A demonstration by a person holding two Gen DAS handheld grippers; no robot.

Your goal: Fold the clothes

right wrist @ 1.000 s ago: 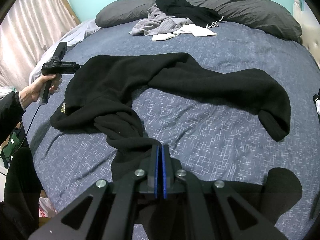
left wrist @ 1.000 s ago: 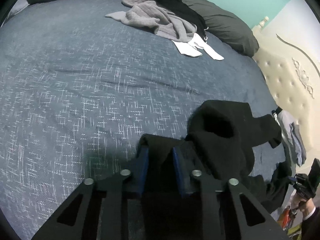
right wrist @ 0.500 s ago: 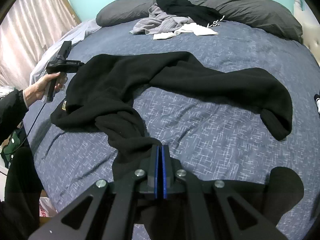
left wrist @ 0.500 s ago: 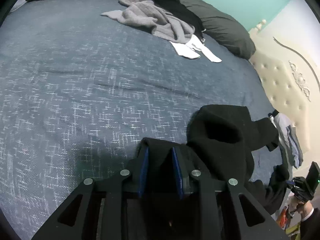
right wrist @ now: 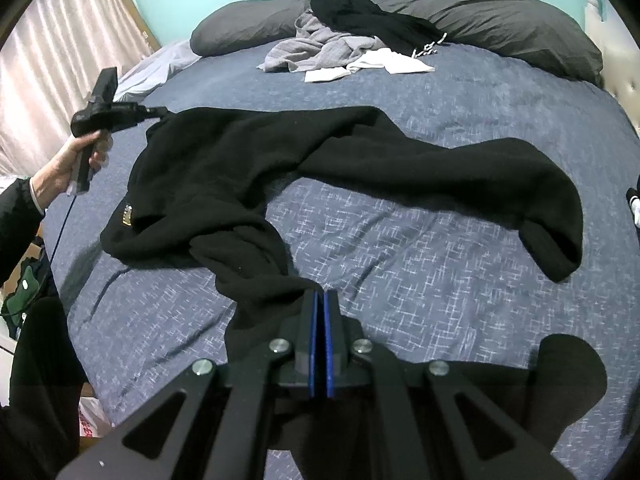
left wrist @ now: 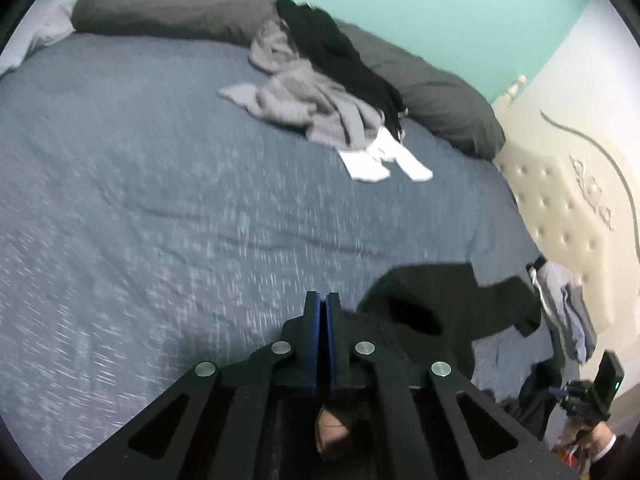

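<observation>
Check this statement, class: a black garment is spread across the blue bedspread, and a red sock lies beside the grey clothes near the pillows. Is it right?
Not quite. The socks beside the grey clothes are white, not red, as the right wrist view shows. The rest holds: the black garment lies spread across the blue bedspread, and the pile sits near the pillows.

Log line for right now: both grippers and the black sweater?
left gripper: just closed, shut, at black sweater corner, hold unclear | right gripper: shut at sleeve, hold unclear | bed: sweater unfolded
</observation>
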